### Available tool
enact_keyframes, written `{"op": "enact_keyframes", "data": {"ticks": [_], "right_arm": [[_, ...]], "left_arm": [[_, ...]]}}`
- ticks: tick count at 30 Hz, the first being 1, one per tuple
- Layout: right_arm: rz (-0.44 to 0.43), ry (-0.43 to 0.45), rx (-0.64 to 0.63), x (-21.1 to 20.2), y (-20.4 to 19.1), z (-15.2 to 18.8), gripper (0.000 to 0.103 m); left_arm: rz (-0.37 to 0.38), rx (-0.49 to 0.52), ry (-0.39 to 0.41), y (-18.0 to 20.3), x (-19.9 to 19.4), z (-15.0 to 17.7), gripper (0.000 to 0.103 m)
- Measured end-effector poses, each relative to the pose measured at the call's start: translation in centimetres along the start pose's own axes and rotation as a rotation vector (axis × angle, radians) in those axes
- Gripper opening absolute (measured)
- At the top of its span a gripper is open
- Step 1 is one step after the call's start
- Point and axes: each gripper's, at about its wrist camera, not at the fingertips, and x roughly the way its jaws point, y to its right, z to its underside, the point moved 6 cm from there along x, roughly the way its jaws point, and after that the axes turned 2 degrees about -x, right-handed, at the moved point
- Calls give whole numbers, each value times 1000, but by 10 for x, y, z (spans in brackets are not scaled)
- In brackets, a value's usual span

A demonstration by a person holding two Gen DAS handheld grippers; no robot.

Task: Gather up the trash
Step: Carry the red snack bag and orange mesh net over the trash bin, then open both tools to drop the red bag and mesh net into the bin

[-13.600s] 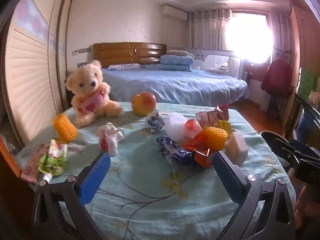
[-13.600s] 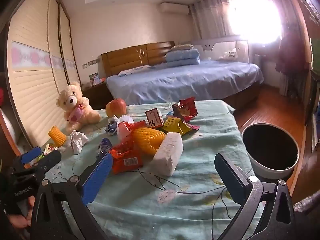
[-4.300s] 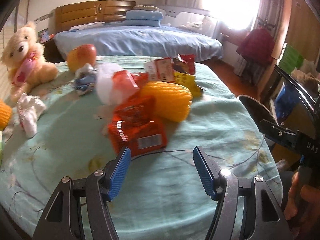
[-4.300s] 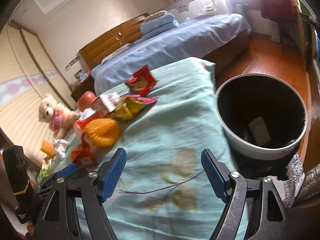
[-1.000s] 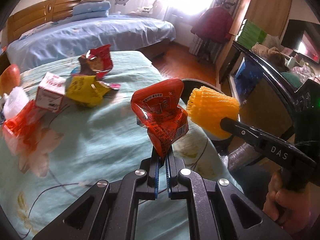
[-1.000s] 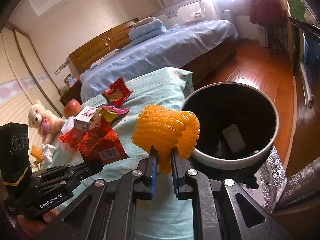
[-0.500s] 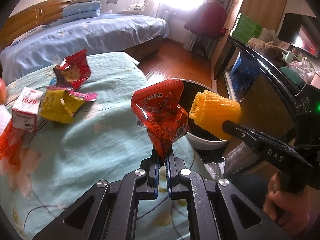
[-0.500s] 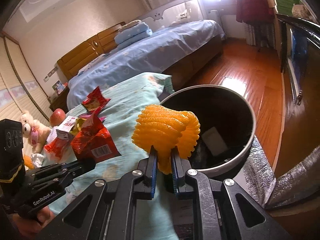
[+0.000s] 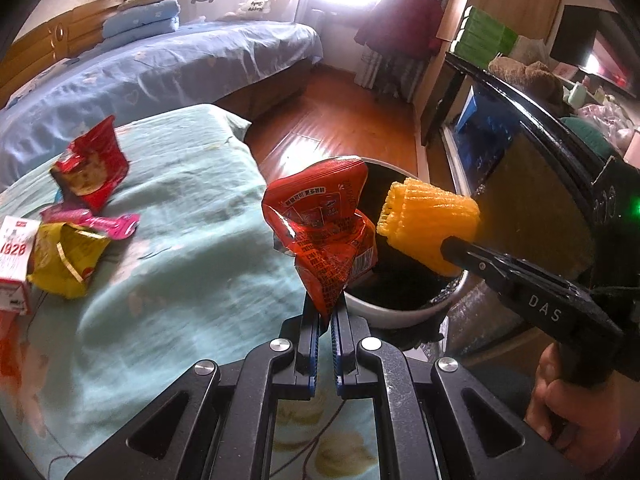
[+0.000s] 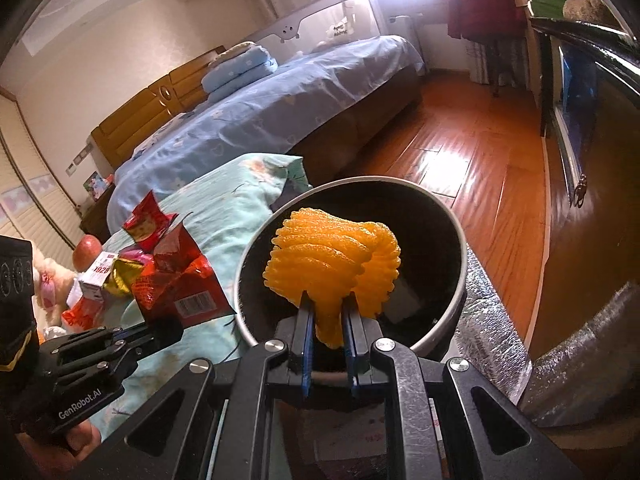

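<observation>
The left gripper (image 9: 325, 312) has its jaws pressed together on the bottom corner of a crumpled red snack wrapper (image 9: 326, 232), holding it upright at the table's edge, just beside the bin. The right gripper (image 10: 327, 316) pinches a yellow foam fruit net (image 10: 332, 264) and holds it in the air directly over the mouth of the round white bin (image 10: 448, 320), whose inside is black. The bin stands on the wooden floor against the table (image 9: 192, 208), which is covered in a pale green cloth. On the cloth lie another red wrapper (image 9: 90, 164), a yellow wrapper (image 9: 64, 256) and a small carton (image 9: 14, 256). Behind is a bed (image 10: 280, 100) with blue covers.
</observation>
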Motion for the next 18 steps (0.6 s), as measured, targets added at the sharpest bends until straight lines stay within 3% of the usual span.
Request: {"op": "enact_keyframes", "data": {"ticks": [18], "right_arm": [[41, -27, 11, 19, 26, -17, 13]], "left_arm": [[3, 33, -40, 16, 38, -23, 4]]}}
